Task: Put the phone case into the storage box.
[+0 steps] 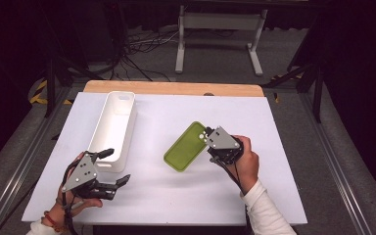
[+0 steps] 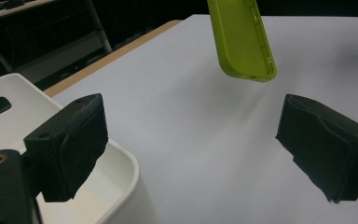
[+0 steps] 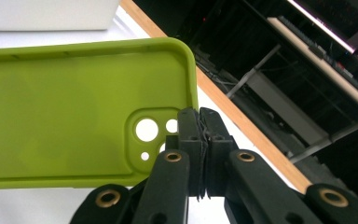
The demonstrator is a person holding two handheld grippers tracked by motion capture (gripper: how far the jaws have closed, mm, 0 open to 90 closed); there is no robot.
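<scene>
We pinch the green phone case (image 1: pixel 186 146) in our right gripper (image 1: pixel 209 138) mid-table, our left gripper (image 1: pixel 113 167), jaws spread, near the front-left corner.

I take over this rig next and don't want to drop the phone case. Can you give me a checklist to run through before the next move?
1. Right gripper shut on the case edge by the camera cutout: ok.
2. Case lifted off the table: ok, left gripper view shows it raised.
3. Bin free inside: ok as far as shown.
4. Left gripper open, holding nothing: ok.
5. Grip firm enough to carry: cannot tell, only the corner is pinched.
</scene>
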